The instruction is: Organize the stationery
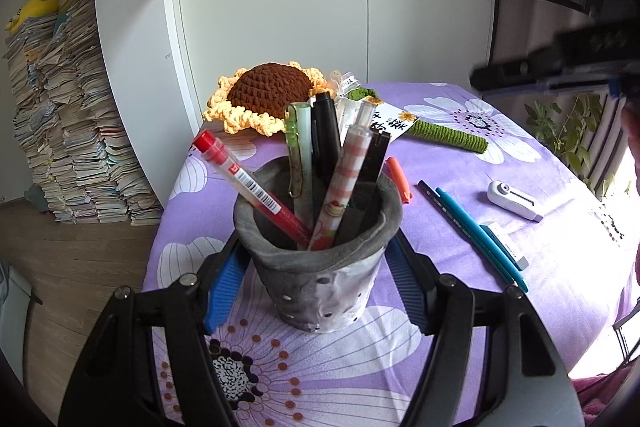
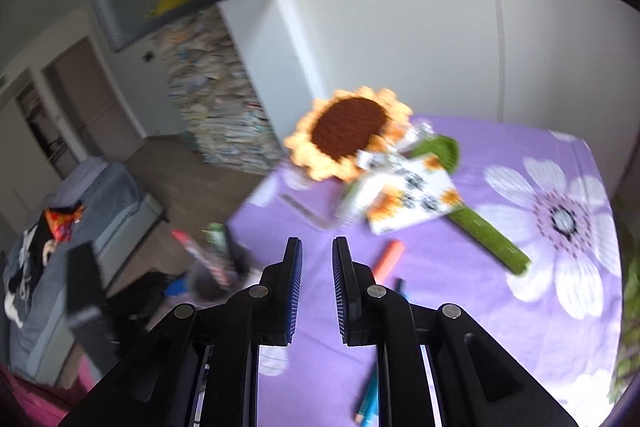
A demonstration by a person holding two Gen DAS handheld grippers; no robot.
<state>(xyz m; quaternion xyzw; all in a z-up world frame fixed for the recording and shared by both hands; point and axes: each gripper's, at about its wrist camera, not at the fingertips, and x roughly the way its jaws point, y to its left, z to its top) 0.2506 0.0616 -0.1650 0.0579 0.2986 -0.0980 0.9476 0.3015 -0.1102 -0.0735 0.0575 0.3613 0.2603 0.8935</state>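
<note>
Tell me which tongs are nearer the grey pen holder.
Left. The left tongs straddle the grey pen holder, one finger on each side. The right tongs hover over the purple tablecloth, with the holder off to their left.

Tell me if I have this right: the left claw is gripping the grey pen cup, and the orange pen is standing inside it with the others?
Not quite. The left claw does grip the grey pen cup, but the orange pen lies on the purple tablecloth just behind the cup, not inside it. The left wrist view shows this.

Purple floral table point(image 1: 520, 255), pen holder point(image 1: 316, 279), pens point(image 1: 472, 231), erasers point(image 1: 514, 200)
</note>
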